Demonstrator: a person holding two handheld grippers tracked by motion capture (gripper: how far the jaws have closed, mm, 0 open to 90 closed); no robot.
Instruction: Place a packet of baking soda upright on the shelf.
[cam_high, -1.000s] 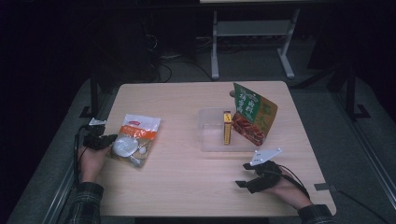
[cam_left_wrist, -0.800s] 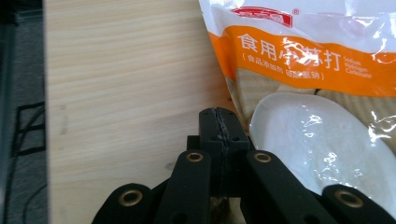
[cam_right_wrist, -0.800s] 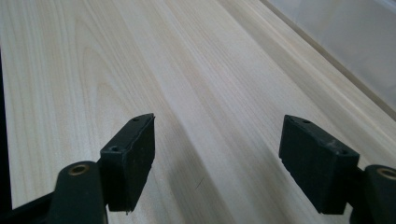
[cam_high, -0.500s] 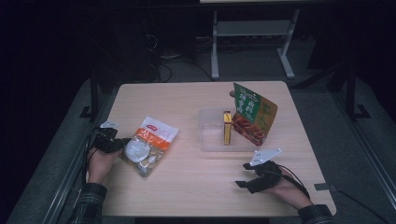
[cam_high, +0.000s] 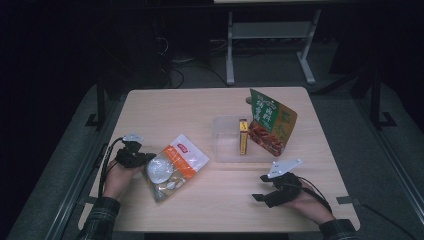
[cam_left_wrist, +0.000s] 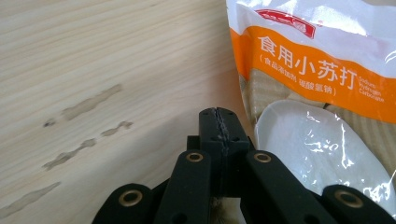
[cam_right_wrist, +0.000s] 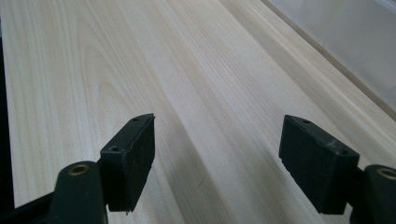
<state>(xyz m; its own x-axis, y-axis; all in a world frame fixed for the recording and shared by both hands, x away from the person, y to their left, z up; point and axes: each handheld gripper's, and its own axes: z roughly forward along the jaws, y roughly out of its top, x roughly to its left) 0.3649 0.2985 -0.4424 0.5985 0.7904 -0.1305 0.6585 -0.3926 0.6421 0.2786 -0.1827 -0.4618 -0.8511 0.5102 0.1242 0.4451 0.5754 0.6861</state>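
- One pouch (cam_high: 175, 165) near the table's (cam_high: 200, 105) left edge; I read "食用小苏打" on its orange band.
- My left gripper (cam_left_wrist: 219, 135), jaws pressed closed, pinches the pouch's edge, I think.
- My right gripper (cam_right_wrist: 217, 163) stands open, well apart.

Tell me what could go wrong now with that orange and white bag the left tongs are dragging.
The left tongs look shut on just the bag's edge, so the glossy film might slip free. The bag lies flat on the table and could snag or crumple. The clear tray already holds a yellow box, so space looks tight.
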